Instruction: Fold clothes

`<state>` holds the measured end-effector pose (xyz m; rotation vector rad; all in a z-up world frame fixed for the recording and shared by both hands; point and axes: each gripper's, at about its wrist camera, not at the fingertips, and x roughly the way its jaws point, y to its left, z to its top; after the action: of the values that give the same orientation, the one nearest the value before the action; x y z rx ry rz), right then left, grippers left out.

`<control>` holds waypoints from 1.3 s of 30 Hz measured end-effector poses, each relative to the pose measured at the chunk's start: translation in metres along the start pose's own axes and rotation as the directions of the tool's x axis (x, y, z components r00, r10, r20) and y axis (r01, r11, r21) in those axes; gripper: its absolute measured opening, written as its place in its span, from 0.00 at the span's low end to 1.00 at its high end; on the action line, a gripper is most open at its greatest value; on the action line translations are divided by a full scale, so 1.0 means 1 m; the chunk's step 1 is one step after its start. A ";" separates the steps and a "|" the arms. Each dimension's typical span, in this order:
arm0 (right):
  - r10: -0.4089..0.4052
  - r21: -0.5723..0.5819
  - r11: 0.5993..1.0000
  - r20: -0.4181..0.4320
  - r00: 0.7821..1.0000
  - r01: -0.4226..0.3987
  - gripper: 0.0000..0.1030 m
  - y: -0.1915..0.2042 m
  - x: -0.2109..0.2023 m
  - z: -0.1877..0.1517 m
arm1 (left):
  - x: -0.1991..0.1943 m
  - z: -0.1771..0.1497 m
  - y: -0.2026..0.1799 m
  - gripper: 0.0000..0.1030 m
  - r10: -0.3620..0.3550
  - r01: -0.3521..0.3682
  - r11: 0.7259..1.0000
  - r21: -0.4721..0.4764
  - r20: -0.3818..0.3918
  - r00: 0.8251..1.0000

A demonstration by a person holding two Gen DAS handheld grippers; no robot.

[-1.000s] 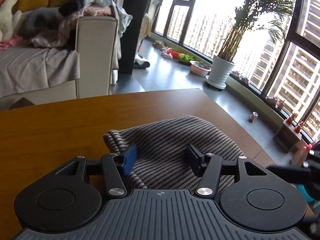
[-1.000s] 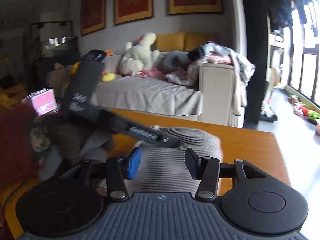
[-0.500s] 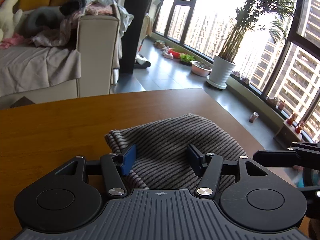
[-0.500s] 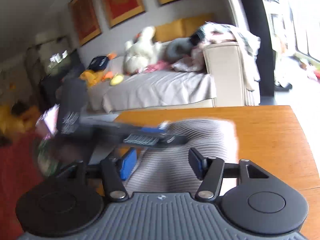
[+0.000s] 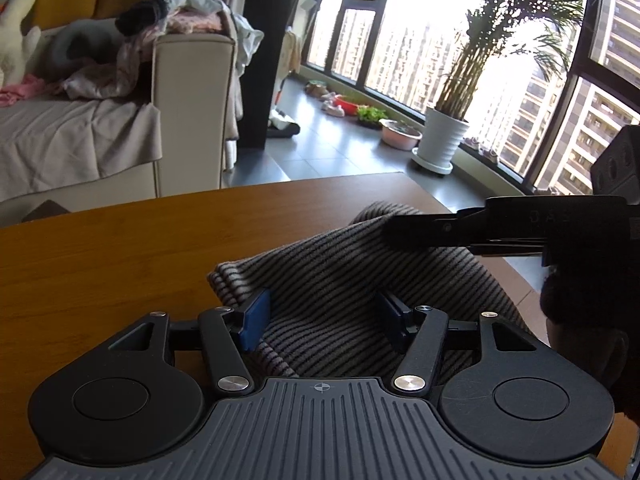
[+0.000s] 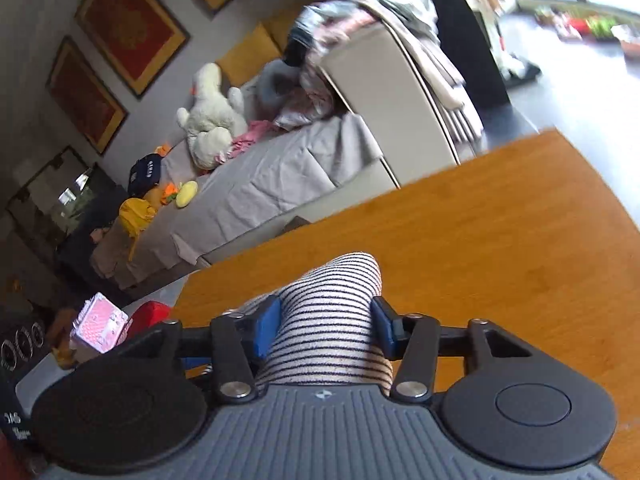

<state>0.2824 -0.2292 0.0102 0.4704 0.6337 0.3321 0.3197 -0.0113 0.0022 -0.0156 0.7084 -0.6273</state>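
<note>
A folded grey striped garment (image 5: pixel 340 276) lies on the wooden table (image 5: pixel 100 256). My left gripper (image 5: pixel 322 318) is open, its blue pads (image 5: pixel 256 316) straddling the garment's near part. My right gripper (image 5: pixel 408 234) shows in the left wrist view, reaching in from the right over the garment's far right edge. In the right wrist view the right gripper (image 6: pixel 326 326) is open, tilted, with the striped garment (image 6: pixel 332 312) filling the gap between its pads; no grip shows.
A beige sofa (image 5: pixel 80 148) piled with clothes (image 5: pixel 168 20) and a plush toy (image 6: pixel 212 116) stands beyond the table. A potted plant (image 5: pixel 444 140) stands by the windows at right. A pink box (image 6: pixel 100 324) sits low at left of the table.
My right gripper has swung in from the right over the garment and rolled, so its view now tilts. The left gripper has barely moved and stays open.
</note>
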 end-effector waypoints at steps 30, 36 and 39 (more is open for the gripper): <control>-0.073 -0.042 0.997 -0.067 0.995 0.070 0.58 0.002 -0.053 -0.060 | -0.018 -0.042 0.003 0.76 -0.090 0.073 0.978 -0.197 -0.078 0.993; -0.064 -0.141 0.989 -0.087 0.994 0.051 0.58 0.033 -0.003 -0.047 | -0.034 -0.042 0.023 0.70 -0.015 0.009 0.988 -0.155 -0.037 0.999; -0.026 -0.200 0.980 -0.098 0.995 0.006 0.58 0.055 0.034 -0.040 | -0.048 -0.036 0.058 0.70 0.055 -0.058 0.979 -0.197 -0.024 0.998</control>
<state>0.2742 -0.1549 -0.0063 0.2572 0.6937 0.4018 0.3009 0.0693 -0.0090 -0.1732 0.7849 -0.5013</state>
